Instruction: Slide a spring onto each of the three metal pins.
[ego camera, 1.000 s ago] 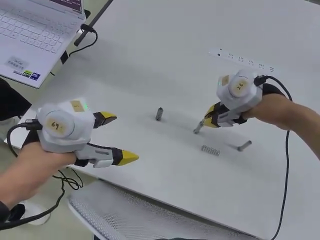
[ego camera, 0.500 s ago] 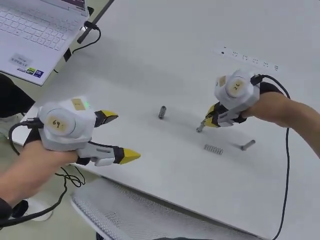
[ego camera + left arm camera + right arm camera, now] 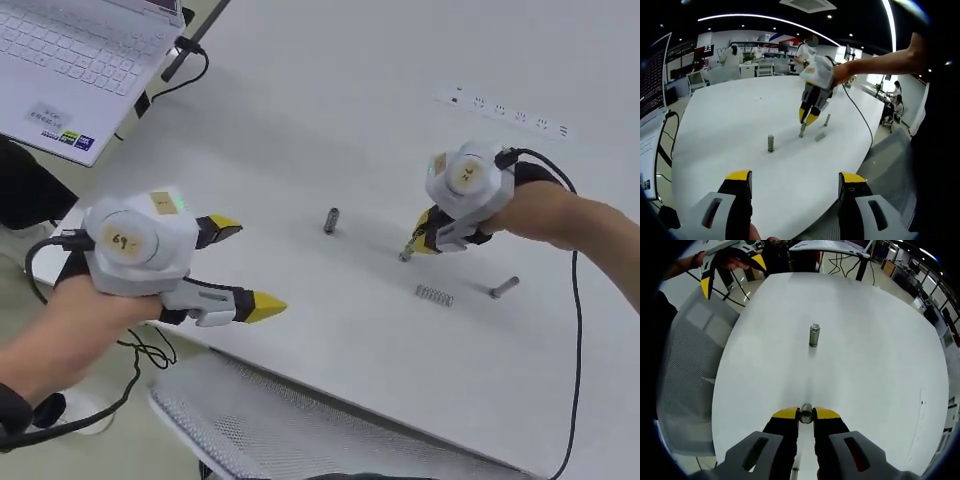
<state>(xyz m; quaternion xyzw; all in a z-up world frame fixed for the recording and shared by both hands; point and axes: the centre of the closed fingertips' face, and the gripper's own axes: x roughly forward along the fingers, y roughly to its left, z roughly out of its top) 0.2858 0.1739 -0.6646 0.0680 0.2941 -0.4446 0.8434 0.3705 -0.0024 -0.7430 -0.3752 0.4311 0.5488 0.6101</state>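
Gripping coiled spring [image 3: 806, 413]: right hand-held gripper [image 3: 806, 416]

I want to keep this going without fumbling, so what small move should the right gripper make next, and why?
Probably lower the right gripper a touch and open it, leaving its held piece standing like the sprung pin. Coils seem to show between its shut jaws, and a loose spring and bare pin still wait.

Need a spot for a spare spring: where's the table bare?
Bare: the wide stretch between laptop and power strip, and the near edge left of the loose spring. Crowded: around the right tongs, shut on a pin, beside that spring and a lying pin.
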